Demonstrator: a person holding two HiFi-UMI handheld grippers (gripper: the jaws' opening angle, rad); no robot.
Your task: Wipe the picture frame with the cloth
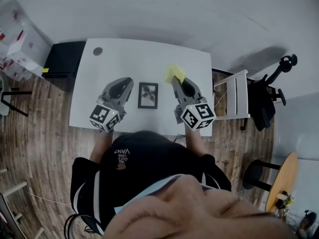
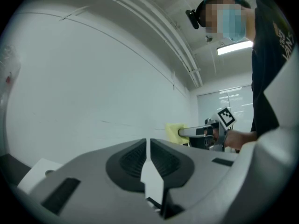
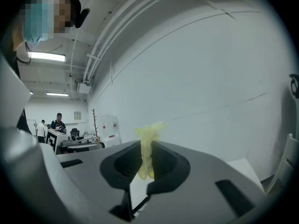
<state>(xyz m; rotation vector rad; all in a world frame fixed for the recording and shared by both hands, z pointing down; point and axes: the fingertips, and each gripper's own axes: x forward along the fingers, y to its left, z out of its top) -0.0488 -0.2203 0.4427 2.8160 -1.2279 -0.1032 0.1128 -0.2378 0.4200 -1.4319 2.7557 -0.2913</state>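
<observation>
A small black picture frame (image 1: 148, 95) with a dark plant print lies flat on the white table (image 1: 94, 91), between my two grippers. My right gripper (image 1: 175, 79) stands to the frame's right, shut on a yellow cloth (image 1: 175, 73) that sticks out past its tips. In the right gripper view the yellow cloth (image 3: 147, 148) is pinched between the jaws and points at the wall. My left gripper (image 1: 124, 85) stands to the frame's left, jaws together with nothing in them. From the left gripper view I see the cloth (image 2: 174, 133) and the right gripper (image 2: 198, 132) across the way.
A black cabinet (image 1: 62, 61) stands at the table's left end and a white chair (image 1: 238, 96) at its right. A small round grey spot (image 1: 97, 51) marks the far left of the table. An office chair (image 1: 269, 93) and a round wooden table (image 1: 281, 180) stand further right.
</observation>
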